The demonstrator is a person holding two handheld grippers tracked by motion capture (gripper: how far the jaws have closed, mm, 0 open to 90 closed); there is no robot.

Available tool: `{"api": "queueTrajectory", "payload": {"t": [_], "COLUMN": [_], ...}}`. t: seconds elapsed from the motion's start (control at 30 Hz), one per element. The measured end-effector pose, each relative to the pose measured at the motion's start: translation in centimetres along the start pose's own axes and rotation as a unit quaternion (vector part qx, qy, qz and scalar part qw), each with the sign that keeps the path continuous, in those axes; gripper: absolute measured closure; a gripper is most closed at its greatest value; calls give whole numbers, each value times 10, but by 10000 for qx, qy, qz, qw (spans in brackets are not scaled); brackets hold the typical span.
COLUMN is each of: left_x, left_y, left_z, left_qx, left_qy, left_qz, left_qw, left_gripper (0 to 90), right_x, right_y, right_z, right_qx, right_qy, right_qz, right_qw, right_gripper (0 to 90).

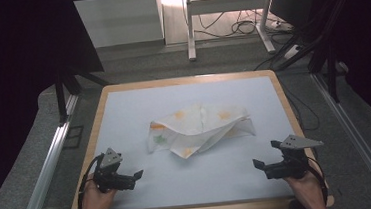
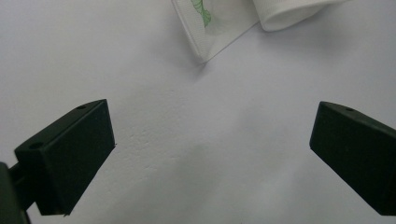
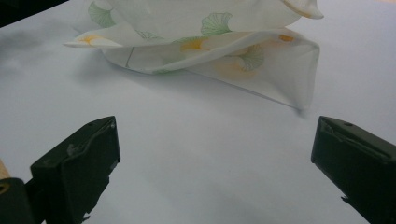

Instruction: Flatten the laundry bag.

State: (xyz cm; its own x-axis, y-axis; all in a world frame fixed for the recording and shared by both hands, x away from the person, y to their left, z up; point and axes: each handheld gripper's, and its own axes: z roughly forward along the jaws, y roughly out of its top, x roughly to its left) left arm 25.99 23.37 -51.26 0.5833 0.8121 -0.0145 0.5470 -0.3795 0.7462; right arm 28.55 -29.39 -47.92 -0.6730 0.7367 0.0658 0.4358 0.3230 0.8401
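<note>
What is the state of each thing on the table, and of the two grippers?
cloth: crumpled and loosely folded over itself, lying mid-table, touched by neither gripper.
left gripper: open, nothing between the jaws, held low over the table near the front edge, apart from the cloth.
right gripper: open, nothing between the jaws, held low at the other side, apart from the cloth.
table: white top, wooden rim.

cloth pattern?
White cloth printed with green and orange fan-shaped leaves; clearest in the right gripper view.
</note>
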Motion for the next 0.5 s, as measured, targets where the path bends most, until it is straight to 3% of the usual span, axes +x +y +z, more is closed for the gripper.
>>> {"api": "queueTrajectory", "payload": {"t": [0.5], "left_x": [0], "left_y": [1], "left_z": [2], "left_qx": [85], "left_qy": [-22], "left_qz": [-59], "left_qw": [9999], "left_gripper": [0], "right_x": [1], "right_y": [0], "right_z": [2], "right_qx": [68], "right_qy": [-57], "right_qz": [-62], "right_qw": [9999], "right_gripper": [19]}}
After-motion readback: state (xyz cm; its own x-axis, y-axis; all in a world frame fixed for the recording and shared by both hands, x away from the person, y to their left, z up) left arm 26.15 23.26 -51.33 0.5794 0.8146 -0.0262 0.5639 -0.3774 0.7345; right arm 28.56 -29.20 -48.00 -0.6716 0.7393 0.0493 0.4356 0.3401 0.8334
